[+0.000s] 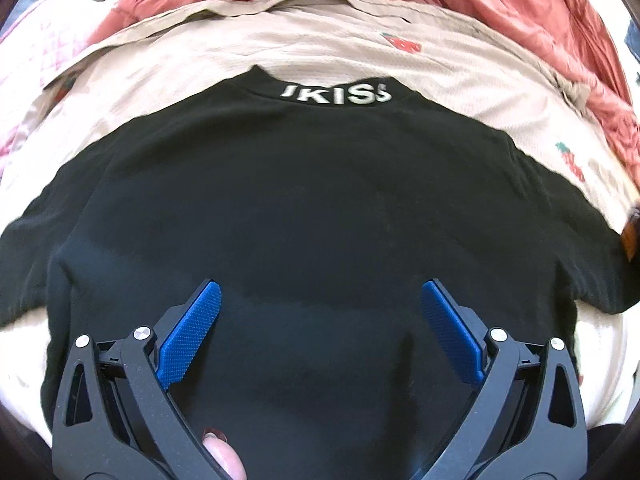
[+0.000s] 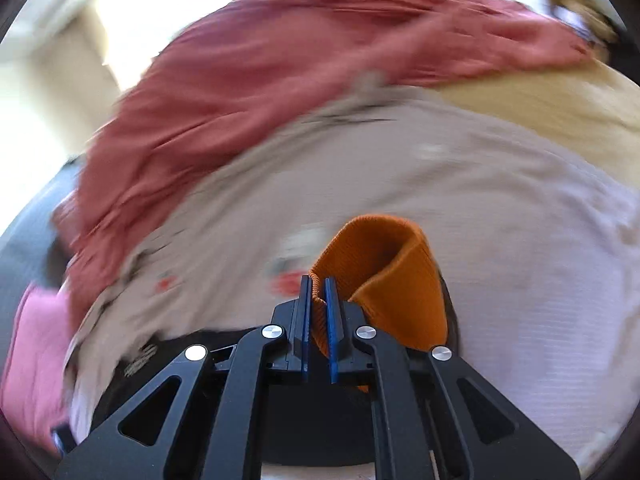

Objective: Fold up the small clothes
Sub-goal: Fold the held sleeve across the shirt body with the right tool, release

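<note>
black cotton, a t-shirt [image 1: 304, 208], lay spread flat on the pale strawberry-print sheet [image 1: 360, 52], collar away from the camera with white lettering [image 1: 335, 94] at the neck, sleeves out to either side. probably laid out that way so the sides could be turned in cleanly. hovered low over the near half of the shirt, the left gripper [image 1: 320, 328], its blue pads [image 1: 191, 332] spread wide and holding nothing; no cloth between them. looked placed there to come down on the hem or to pin the body flat, though which could not be told. showed a fingertip [image 1: 222, 456] at the bottom edge, between the gripper's arms.

pinched a ribbed orange garment [image 2: 384, 276] in the right gripper [image 2: 318, 312], pads pressed together on a bunched edge, the rest of the piece curling up and to the right of the fingers. seemed lifted off the bedding, but blur left it uncertain. likely carried aside so as not to lie on the shirt; caught as a sliver of orange at the far right edge of the left wrist view, just beside the shirt's sleeve.

lay rumpled beyond the sheet a rust-red blanket [image 2: 248, 80], and at the left a pink cloth [image 2: 36, 344], both well clear of the working patch. blurred heavily in the right wrist view, so finer detail could not be made out.

judged early in the folding: shirt flattened, no fold made yet.
</note>
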A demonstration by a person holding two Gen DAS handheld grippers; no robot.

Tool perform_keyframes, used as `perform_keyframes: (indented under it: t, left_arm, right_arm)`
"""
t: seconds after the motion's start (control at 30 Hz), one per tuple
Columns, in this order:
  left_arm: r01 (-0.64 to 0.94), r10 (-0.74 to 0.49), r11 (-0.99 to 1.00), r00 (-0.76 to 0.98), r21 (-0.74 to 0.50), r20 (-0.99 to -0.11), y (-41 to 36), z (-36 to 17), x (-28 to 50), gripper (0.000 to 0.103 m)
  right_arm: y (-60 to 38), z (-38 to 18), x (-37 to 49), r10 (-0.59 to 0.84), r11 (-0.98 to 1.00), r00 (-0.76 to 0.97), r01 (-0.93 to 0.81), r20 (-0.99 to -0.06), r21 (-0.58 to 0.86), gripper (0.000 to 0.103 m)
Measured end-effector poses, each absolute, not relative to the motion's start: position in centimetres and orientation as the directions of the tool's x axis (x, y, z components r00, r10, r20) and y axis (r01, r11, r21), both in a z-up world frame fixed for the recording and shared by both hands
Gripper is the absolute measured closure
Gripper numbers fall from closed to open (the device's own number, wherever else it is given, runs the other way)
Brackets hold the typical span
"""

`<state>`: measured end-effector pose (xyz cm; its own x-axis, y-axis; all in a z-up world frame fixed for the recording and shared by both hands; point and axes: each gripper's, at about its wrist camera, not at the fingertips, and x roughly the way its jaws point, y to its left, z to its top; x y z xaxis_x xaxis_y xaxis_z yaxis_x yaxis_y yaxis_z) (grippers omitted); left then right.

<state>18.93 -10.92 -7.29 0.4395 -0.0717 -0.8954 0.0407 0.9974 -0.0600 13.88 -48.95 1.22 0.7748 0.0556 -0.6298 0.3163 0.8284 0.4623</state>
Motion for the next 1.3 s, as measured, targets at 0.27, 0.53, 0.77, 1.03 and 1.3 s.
perform_keyframes:
  t: [0.27,0.53,0.77,1.03,1.3]
  left_arm:
    - [-0.075,-0.059,0.992,0.461,-0.106,-0.885,-5.6,-5.9,18.0,0.009]
    - [-0.153,-0.088,0.973,0.452,-0.174,-0.888,-2.5,-5.6,17.5,0.009]
    - [-0.12,-0.137,0.971,0.429,-0.207,-0.893,-5.4,-5.2,18.1,0.009]
    - [0.051,-0.385,0.92,0.298,-0.389,-0.873,-14.6,-6.0,19.1,0.038]
    - [0.023,-0.4,0.913,0.248,-0.408,-0.882,-19.2,-8.5,20.7,0.05]
  right_arm:
    - [-36.2,0.7,17.0,0.294,0.905,0.736,-0.011,-0.609,0.425,0.097]
    - [-27.5,-3.0,17.4,0.45,0.89,0.569,-0.222,-0.688,0.398,0.08]
    - [-32.8,1.1,16.8,0.424,0.876,0.691,-0.148,-0.586,0.459,0.05]
    - [-40.2,0.3,16.7,0.212,0.893,0.705,0.141,-0.677,0.427,0.048]
    - [-41.2,-0.5,16.8,0.211,0.875,0.688,0.184,-0.694,0.448,0.048]
